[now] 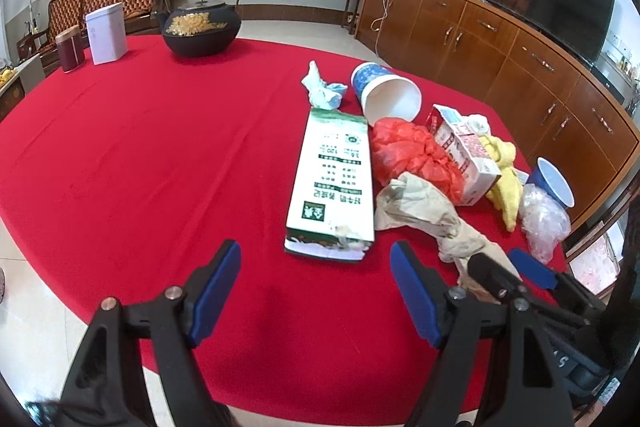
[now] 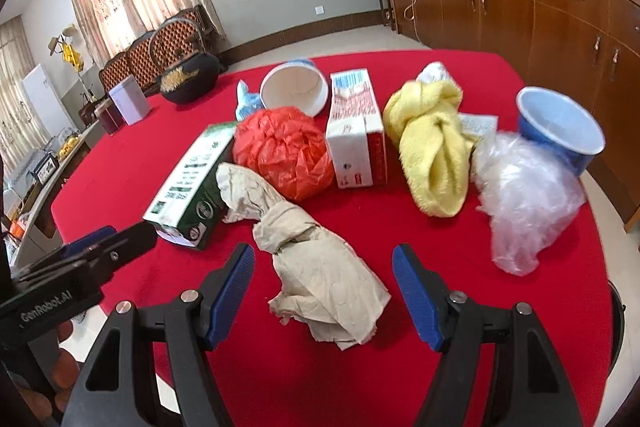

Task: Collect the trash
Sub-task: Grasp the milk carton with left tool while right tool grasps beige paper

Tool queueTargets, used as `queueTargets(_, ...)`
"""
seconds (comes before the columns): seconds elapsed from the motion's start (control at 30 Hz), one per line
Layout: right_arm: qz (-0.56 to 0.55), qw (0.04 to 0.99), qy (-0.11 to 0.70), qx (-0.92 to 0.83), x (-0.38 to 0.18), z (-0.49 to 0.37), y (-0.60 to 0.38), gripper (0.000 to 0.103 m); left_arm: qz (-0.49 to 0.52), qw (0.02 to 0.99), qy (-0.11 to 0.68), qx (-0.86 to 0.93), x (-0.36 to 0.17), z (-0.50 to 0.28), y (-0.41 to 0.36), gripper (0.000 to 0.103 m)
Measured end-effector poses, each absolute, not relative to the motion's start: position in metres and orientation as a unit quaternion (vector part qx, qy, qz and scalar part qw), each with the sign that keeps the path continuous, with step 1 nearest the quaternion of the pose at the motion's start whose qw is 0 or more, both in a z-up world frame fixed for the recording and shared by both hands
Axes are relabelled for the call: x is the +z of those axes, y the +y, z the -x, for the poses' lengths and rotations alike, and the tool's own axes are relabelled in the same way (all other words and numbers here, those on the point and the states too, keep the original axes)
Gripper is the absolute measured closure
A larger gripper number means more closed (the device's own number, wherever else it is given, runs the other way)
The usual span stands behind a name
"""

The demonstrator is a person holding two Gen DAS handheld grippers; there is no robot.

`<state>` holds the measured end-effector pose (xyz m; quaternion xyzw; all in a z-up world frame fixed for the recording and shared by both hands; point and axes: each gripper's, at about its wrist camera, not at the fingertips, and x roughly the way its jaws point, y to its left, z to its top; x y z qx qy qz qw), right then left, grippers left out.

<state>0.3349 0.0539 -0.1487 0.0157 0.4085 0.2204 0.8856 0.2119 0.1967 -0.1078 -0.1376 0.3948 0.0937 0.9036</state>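
Your left gripper (image 1: pixel 316 291) hangs with its fingers spread and nothing between them over the red tablecloth (image 1: pixel 140 155), the green-and-white carton (image 1: pixel 334 183) lying flat just ahead at one o'clock. Your right gripper (image 2: pixel 323 293) is likewise released, its blue pads either side of the crumpled brown paper (image 2: pixel 320 267) without pressing it. Beyond at twelve o'clock lie the orange bag (image 2: pixel 286 151), red-and-white box (image 2: pixel 357 131), yellow cloth (image 2: pixel 430 143) and, at two o'clock, clear plastic (image 2: pixel 524 195) against a blue cup (image 2: pixel 560 127).

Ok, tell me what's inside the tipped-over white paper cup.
The white paper cup lies on its side, mouth towards the right wrist camera. Its visible white interior looks empty. The red plastic bag covers the lower rim, hiding anything there.
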Motion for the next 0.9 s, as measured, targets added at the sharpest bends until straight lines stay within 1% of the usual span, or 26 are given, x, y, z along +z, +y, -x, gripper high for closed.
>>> queueTargets(0.17, -0.013, 0.878, 0.422, 0.225, -0.162, -0.340, 0.062, 0.031, 0.137, 0.902, 0.399, 0.091, -0.111, -0.216, 0.200, 0.025)
queueTargets(0.23, -0.006, 0.880, 0.418, 0.228, -0.163, -0.340, 0.065, 0.054, 0.137, 0.903, 0.398, 0.091, -0.111, -0.217, 0.201, 0.025)
queueTargets(0.27, -0.004, 0.879, 0.418, 0.229, -0.163, -0.340, 0.066, 0.057, 0.137, 0.903, 0.398, 0.090, -0.111, -0.217, 0.201, 0.025)
queueTargets(0.33, -0.009, 0.878, 0.418, 0.234, -0.164, -0.341, 0.066, 0.067, 0.136, 0.903, 0.398, 0.090, -0.112, -0.219, 0.201, 0.025)
queueTargets(0.4, -0.012, 0.878, 0.415, 0.238, -0.164, -0.340, 0.066, 0.071, 0.135, 0.903, 0.397, 0.091, -0.112, -0.220, 0.201, 0.025)
queueTargets(0.53, -0.018, 0.884, 0.400, 0.242, -0.158, -0.335, 0.065, 0.074, 0.133, 0.903, 0.399, 0.091, -0.115, -0.227, 0.200, 0.025)
queueTargets(0.9, -0.037, 0.893, 0.378, 0.241, -0.145, -0.338, 0.057, 0.075, 0.134, 0.900, 0.405, 0.092, -0.123, -0.242, 0.199, 0.025)
